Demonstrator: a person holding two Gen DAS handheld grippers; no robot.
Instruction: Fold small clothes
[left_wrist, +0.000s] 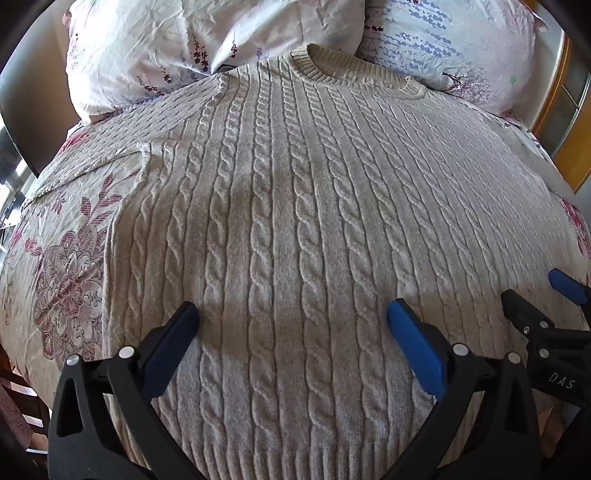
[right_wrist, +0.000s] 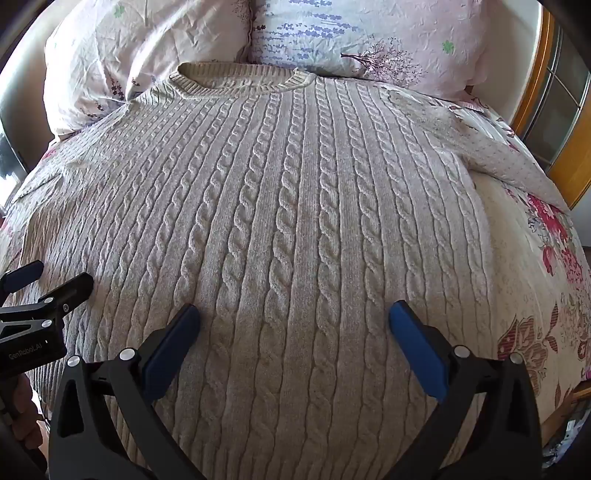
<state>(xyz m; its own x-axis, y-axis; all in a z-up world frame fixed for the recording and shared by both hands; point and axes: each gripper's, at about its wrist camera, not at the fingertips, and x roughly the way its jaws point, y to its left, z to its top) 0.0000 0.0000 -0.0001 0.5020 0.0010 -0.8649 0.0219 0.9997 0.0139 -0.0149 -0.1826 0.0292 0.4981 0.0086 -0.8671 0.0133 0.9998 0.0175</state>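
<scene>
Sweater (left_wrist: 295, 221) lies flat mid-frame on the bed (left_wrist: 62, 258), collar at top; left gripper (left_wrist: 293, 317) and right gripper (right_wrist: 293, 317) both gape, empty, low in frame

A cream cable-knit sweater (left_wrist: 295, 229) lies spread flat across a floral bedspread (left_wrist: 66, 266), its ribbed collar (left_wrist: 332, 70) toward the top of the frame against two crumpled floral pillows (left_wrist: 155, 48). At the bottom, the left gripper (left_wrist: 293, 317) hovers over the lower part of the sweater with its blue-padded fingers (left_wrist: 413, 343) wide apart. The right gripper (left_wrist: 539, 295) pokes in at the lower right edge, also over the knit.
</scene>
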